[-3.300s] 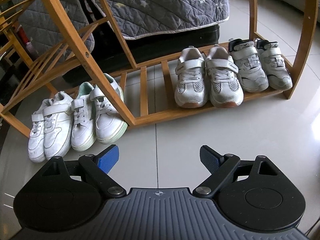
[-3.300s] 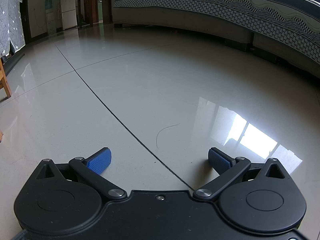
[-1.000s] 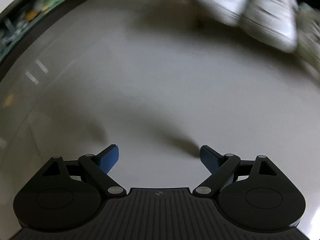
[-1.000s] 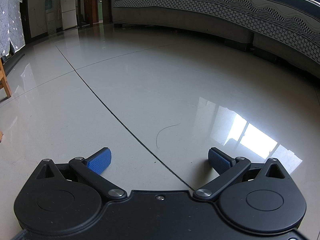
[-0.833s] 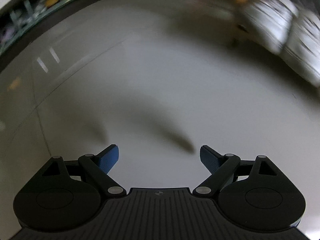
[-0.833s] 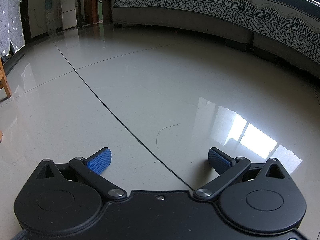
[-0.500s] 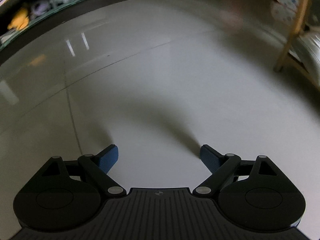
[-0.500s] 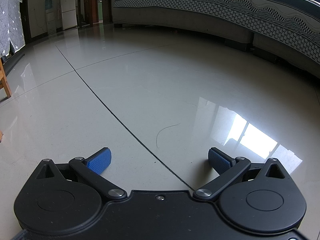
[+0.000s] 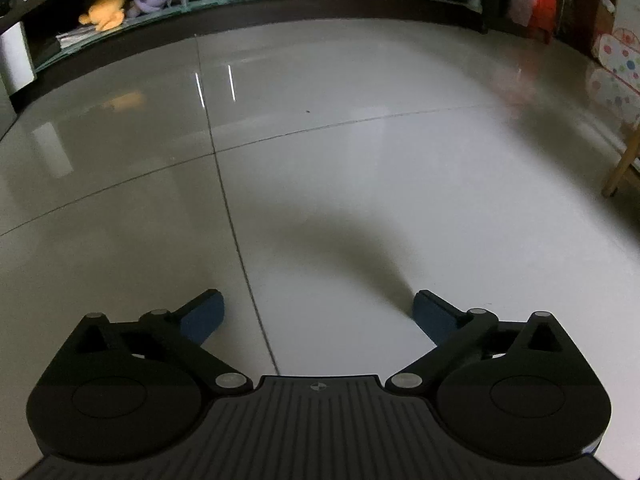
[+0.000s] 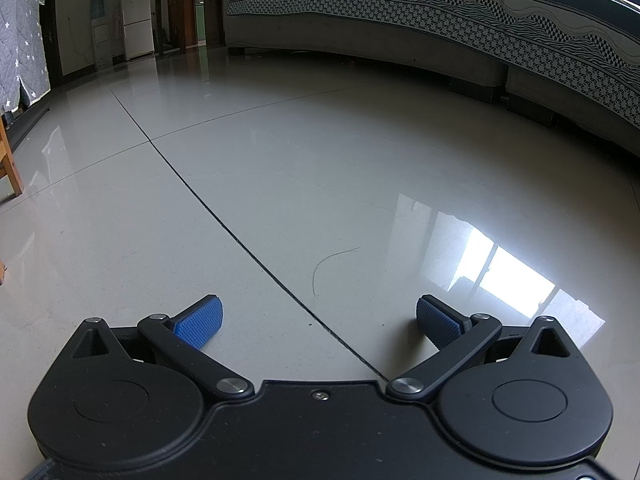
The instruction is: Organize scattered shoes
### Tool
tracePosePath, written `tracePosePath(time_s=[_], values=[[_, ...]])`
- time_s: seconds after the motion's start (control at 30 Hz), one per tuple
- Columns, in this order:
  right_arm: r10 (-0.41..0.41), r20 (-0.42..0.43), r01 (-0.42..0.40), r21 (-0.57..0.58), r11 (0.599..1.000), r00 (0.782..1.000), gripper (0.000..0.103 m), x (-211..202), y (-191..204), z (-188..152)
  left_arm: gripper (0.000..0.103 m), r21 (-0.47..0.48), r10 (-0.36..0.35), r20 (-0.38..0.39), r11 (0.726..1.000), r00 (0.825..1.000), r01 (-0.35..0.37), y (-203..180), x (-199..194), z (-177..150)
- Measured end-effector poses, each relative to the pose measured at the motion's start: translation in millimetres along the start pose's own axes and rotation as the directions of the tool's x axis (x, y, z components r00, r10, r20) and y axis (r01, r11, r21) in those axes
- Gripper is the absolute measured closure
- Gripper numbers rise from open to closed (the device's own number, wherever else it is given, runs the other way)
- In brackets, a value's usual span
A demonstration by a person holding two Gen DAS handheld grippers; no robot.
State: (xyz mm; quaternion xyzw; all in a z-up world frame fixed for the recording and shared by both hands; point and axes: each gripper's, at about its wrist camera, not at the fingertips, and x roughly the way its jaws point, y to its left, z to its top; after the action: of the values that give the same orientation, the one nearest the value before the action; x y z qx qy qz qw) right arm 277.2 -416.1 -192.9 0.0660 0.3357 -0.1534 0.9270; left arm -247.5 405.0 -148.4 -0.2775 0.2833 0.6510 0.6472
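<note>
Both grippers empty over bare floor, no shoes in either view.

Left wrist view: the left gripper (image 9: 318,314) is opening its jaws with nothing between them, aimed down at grey tiles (image 9: 360,168); a shelf of plush toys (image 9: 108,10) runs along the top edge, and a wooden leg (image 9: 622,164) sits at right.
Right wrist view: the right gripper (image 10: 318,320) is spread and empty, probably waiting; a sofa (image 10: 440,28) fills the upper right.
</note>
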Motion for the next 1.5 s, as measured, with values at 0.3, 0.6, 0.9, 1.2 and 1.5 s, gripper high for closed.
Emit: tracePosePath(time_s=[0.3,0.6,0.9,1.2,1.5], values=[[0.000,0.000,0.000,0.000,1.000,1.000,0.000,0,0,0,0.000,-0.011,0.010,0.050,1.000,0.999,-0.009,2,4,-6],[0.000,0.000,0.000,0.000,1.000,1.000,0.000,0,0,0,0.000,-0.016,0.019,0.092,1.000,0.996,-0.017,-7,-16,-16],[0.000,0.000,0.000,0.000,1.000,1.000,0.000,0,0,0,0.000,-0.017,0.018,0.136,1.000,0.991,-0.016,-7,-17,-22],[0.000,0.000,0.000,0.000,1.000,1.000,0.000,0,0,0,0.000,-0.015,0.012,0.142,1.000,0.990,-0.010,-6,-16,-22],[0.000,0.000,0.000,0.000,1.000,1.000,0.000,0,0,0,0.000,-0.014,0.012,0.142,1.000,0.990,-0.010,-5,-16,-21]])
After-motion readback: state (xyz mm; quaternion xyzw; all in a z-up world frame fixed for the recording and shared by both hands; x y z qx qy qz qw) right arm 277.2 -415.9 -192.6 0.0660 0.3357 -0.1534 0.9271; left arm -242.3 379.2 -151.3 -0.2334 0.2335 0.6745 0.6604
